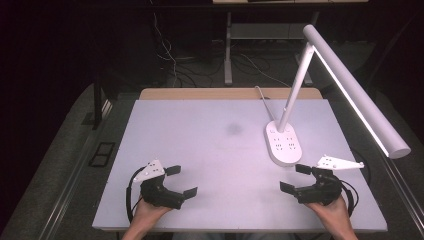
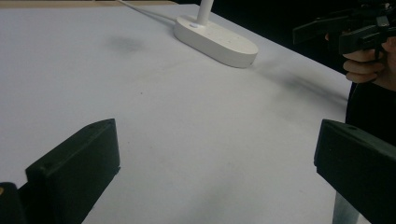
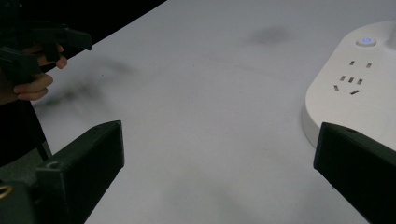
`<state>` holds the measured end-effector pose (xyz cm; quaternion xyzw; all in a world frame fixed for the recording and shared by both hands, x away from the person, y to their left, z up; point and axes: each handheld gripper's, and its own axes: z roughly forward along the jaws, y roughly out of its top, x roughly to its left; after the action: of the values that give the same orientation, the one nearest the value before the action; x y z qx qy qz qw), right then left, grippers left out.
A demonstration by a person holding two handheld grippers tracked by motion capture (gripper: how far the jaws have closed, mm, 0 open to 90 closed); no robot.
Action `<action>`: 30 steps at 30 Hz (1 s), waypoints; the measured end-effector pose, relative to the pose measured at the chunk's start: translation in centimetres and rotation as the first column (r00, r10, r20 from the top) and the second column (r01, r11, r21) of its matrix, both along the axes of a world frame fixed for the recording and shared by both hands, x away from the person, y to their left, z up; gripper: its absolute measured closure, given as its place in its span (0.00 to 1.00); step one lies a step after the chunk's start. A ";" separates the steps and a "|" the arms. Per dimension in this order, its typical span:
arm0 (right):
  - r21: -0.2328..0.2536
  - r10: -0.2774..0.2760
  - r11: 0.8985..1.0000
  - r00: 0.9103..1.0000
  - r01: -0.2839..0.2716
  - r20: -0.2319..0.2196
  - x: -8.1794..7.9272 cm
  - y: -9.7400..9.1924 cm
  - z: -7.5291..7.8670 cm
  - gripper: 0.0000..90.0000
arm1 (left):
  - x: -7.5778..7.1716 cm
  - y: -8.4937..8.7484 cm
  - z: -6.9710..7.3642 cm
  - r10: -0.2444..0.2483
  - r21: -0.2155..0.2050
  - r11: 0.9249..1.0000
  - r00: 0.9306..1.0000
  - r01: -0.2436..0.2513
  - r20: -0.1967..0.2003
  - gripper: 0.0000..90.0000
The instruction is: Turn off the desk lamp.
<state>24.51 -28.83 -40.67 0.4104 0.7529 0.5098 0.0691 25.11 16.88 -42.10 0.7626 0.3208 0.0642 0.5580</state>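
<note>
Left tool [image 1: 181, 181] and right tool [image 1: 295, 177] hover spread apart near the white surface's [image 1: 210, 150] front edge; bare middle between them; desk lamp [image 1: 283, 145] base just beyond the right tool.

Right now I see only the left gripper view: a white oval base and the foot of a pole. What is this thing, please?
Observer: A desk lamp. In the high view its pole leans up to a long bar head with a bright strip underneath.
Operator: Where does the head go?
Observer: It runs back toward the person along the right side of the table and ends near the right gripper.
Operator: Is a switch on the base?
Observer: The right gripper view shows a small round button, glowing blue, at the far end of the base.
</note>
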 end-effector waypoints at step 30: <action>0.002 0.009 1.000 1.000 -0.009 -0.028 -0.1 -0.4 0.3 0.02 | 0.0 0.1 -0.1 0.001 0.000 1.000 1.000 -0.001 -0.004 0.00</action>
<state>24.42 -29.25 -40.35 0.4144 0.7551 0.5048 0.0560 25.14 16.97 -42.18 0.7625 0.3224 0.0627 0.5574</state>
